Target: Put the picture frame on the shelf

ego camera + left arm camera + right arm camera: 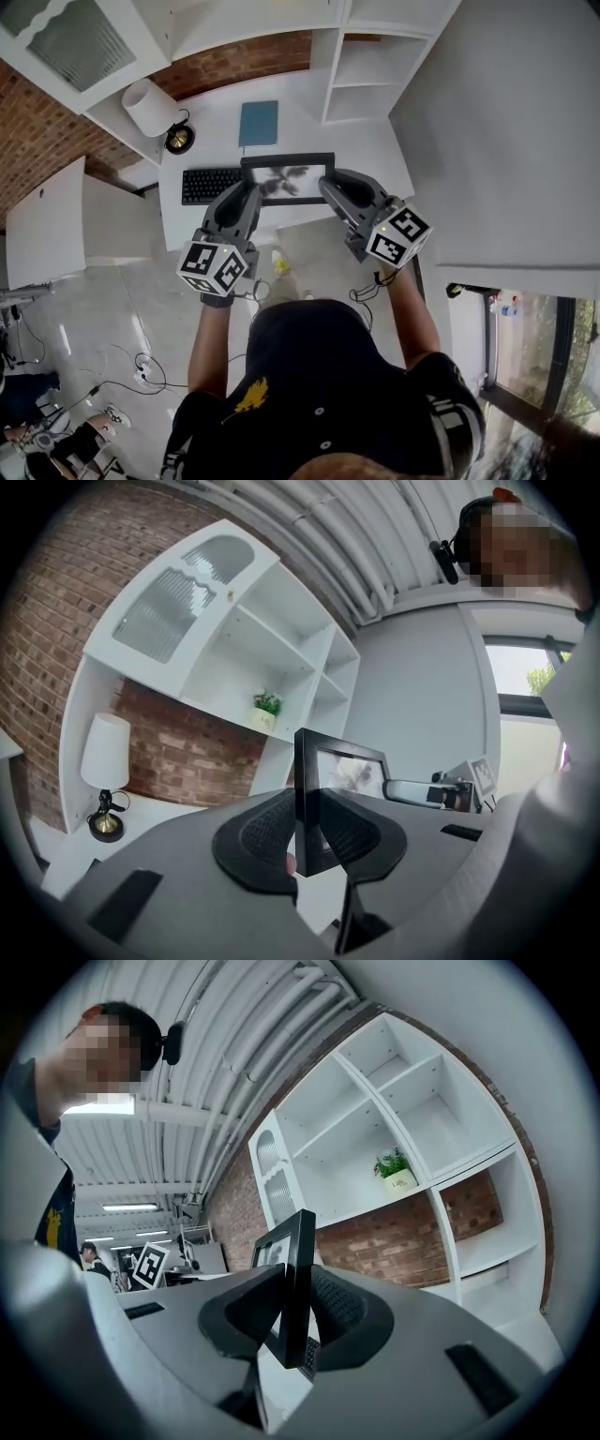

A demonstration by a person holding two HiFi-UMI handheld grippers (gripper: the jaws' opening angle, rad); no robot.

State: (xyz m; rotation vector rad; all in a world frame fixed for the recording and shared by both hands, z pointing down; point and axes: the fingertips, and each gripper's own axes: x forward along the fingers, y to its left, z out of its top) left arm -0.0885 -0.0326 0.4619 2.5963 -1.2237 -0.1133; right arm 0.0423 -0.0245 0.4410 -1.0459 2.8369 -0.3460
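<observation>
held the picture frame in the air at the middle of the head view, one short end in each pair of tongs. clamped the left tongs on its left end and the right tongs on its right end. saw in each gripper view the black edge pinched upright between the two jaws, with nothing else between them.

found its long axis running straight across the picture, left to right, from one pair of tongs to the other, with the printed face turned toward the head camera. found it over the near edge of the white surface, at the right end of the keyboard, below the blue book and well right of the lamp.

noted the shelf beyond it, toward the upper right of the head view, and ahead of both tongs in the gripper views, with a small potted plant in a middle compartment.

judged neither hand nearer, since both shared the load. would likely need both to travel together, forward and up, with the long axis parallel to the shelf front. could not tell which compartment was meant.
</observation>
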